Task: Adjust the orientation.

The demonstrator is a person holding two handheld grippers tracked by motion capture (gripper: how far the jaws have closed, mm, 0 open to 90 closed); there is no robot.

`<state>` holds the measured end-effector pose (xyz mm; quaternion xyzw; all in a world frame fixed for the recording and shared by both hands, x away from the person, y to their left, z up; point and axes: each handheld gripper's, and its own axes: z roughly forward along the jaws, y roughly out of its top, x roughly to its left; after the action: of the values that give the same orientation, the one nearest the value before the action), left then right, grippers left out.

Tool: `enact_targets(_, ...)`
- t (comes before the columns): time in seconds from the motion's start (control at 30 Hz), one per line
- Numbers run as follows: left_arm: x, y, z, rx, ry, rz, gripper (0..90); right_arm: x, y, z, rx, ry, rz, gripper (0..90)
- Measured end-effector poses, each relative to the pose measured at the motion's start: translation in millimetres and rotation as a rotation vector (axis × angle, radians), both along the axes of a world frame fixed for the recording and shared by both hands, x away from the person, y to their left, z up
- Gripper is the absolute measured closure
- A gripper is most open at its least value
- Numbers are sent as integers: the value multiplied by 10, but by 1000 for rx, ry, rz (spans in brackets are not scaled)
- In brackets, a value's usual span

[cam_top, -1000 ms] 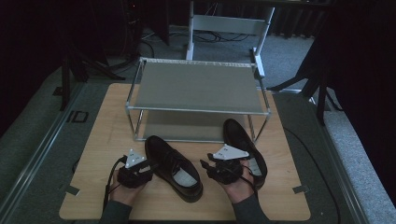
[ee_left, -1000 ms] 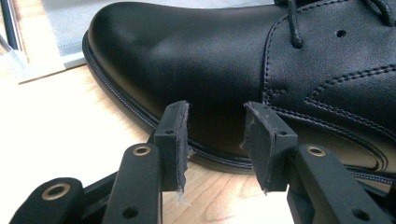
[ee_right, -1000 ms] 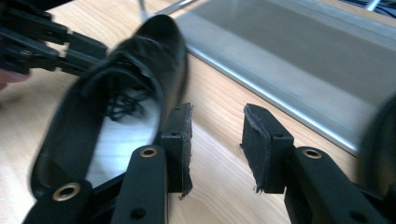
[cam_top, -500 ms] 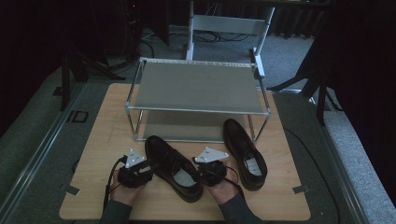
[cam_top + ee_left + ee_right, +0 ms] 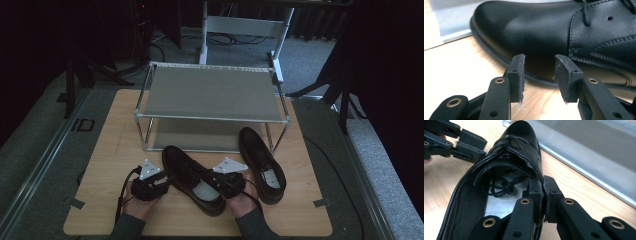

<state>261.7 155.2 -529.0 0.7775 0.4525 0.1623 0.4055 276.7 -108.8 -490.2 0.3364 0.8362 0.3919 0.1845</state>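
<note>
Two black leather lace-up shoes lie on the wooden table (image 5: pixel 115 145) in front of a two-tier metal rack (image 5: pixel 212 92). The nearer shoe (image 5: pixel 187 172) lies slantwise between my hands; the other shoe (image 5: pixel 262 162) lies to its right. My right gripper (image 5: pixel 224 181) is shut on the side wall of the nearer shoe's opening (image 5: pixel 519 135), one jaw inside and one outside (image 5: pixel 542 185). My left gripper (image 5: pixel 166 180) is at that shoe's left side. Its jaws are open (image 5: pixel 539 67), just short of the shoe's toe (image 5: pixel 536 27), with nothing between them.
The rack's lower shelf (image 5: pixel 200 135) lies right behind the shoes, and its edge runs along the right gripper view (image 5: pixel 584 162). A white metal frame (image 5: pixel 245 25) stands beyond the table. Bare wood extends left of the shoes.
My right gripper has moved left from the right-hand shoe to the nearer shoe and now grips its opening rim. The left gripper has stayed put.
</note>
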Motion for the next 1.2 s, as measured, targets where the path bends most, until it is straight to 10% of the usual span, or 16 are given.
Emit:
enact_targets(0.47, 8, -379, -68, 33, 12, -105, 598, -150, -748, -17, 3, -14, -224, 862)
enact_targets(0.67, 3, -402, -78, 30, 15, -110, 598, -131, -878, -31, 4, 21, -223, 781)
enact_targets(1.0, 8, -548, -84, 26, 20, -155, 599, -237, -1107, 229, 37, -79, -266, 660)
enact_targets(1.2, 45, -745, -86, 30, 14, -209, 598, -61, -1255, 164, 16, 12, -338, 657)
